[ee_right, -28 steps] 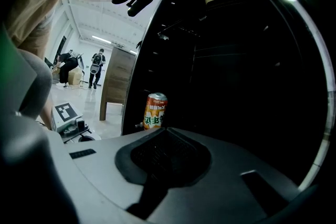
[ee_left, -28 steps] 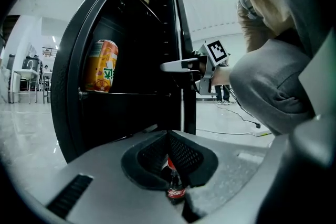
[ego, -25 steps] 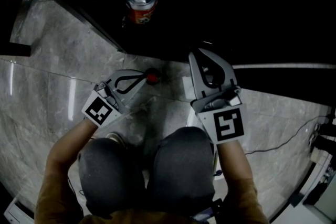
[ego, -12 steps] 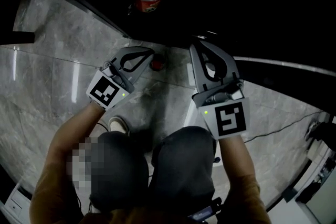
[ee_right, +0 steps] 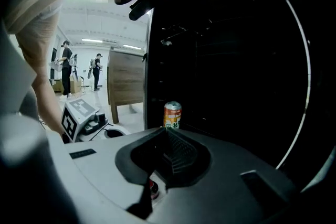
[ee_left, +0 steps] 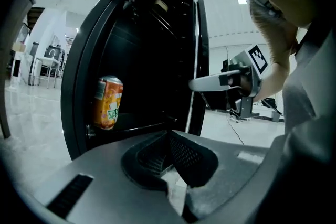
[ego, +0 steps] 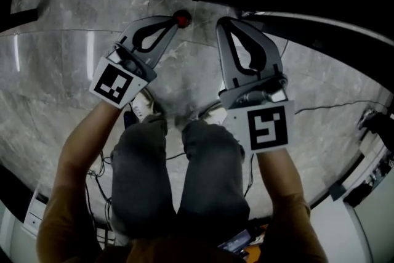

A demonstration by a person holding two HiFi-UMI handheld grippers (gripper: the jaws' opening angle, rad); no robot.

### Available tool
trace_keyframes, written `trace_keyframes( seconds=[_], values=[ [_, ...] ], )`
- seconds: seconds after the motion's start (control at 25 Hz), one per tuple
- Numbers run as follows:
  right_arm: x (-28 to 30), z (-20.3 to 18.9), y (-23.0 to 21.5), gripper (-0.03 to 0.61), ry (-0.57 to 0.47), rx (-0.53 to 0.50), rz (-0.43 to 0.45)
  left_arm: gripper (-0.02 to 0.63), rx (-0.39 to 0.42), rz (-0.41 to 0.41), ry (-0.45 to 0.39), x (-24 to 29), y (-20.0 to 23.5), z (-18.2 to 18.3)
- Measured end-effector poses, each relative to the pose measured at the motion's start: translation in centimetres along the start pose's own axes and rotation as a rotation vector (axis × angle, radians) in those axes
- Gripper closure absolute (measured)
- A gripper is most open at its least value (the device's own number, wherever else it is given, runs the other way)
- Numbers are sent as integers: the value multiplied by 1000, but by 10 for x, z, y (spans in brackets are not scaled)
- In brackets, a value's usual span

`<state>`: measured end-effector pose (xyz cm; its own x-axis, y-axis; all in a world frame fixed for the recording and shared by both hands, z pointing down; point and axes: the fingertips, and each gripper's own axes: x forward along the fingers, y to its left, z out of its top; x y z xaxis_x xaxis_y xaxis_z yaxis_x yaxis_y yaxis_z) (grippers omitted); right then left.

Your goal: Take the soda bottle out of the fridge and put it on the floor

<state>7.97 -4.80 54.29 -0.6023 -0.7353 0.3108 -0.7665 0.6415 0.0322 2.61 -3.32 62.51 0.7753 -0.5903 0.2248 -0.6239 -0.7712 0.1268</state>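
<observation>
The left hand-held gripper [ego: 173, 21] and right hand-held gripper [ego: 225, 23] are both pressed together and empty. From the head view, the soda bottle [ego: 182, 19] shows only as a red cap on the grey floor [ego: 61, 71], just beyond the left tips. Only the gripper views show the open fridge [ee_left: 142, 60], where an orange can [ee_left: 107, 102] stands inside.

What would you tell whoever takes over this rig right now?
Left hand-held gripper: shut, empty.
Right hand-held gripper: shut, empty.
An orange can stands in the open fridge. A small red-topped thing, probably the soda bottle, is on the floor beside the left tips.
Done: bottle seems out and down.
Left: check that it is the bottle; if so, nothing.
</observation>
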Motion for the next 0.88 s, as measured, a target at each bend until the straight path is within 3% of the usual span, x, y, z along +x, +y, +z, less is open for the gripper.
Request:
trace_keyframes(
  seconds=[0.16, 0.28, 0.44, 0.52, 0.64, 0.76, 0.88],
  values=[
    [-28, 16, 16, 577, 42, 15, 17, 612, 23, -20, -15, -10, -27, 38],
    [-53, 38, 30, 577, 64, 32, 19, 612, -17, -61, 1, -29, -53, 58],
    [-65, 63, 42, 577, 84, 30, 29, 612, -21, -18, 10, -55, -58, 81],
    [-34, 24, 37, 578, 91, 35, 16, 612, -17, -2, 10, -45, -34, 39],
    [47, -74, 27, 577, 104, 13, -3, 612, -54, 13, 4, -13, 27, -72],
    [111, -150, 17, 577, 134, -18, -24, 612, -69, -15, -27, 18, 73, -155],
    [157, -197, 10, 578, 147, -24, -50, 612, -90, -47, -31, 40, 102, -211]
  ],
)
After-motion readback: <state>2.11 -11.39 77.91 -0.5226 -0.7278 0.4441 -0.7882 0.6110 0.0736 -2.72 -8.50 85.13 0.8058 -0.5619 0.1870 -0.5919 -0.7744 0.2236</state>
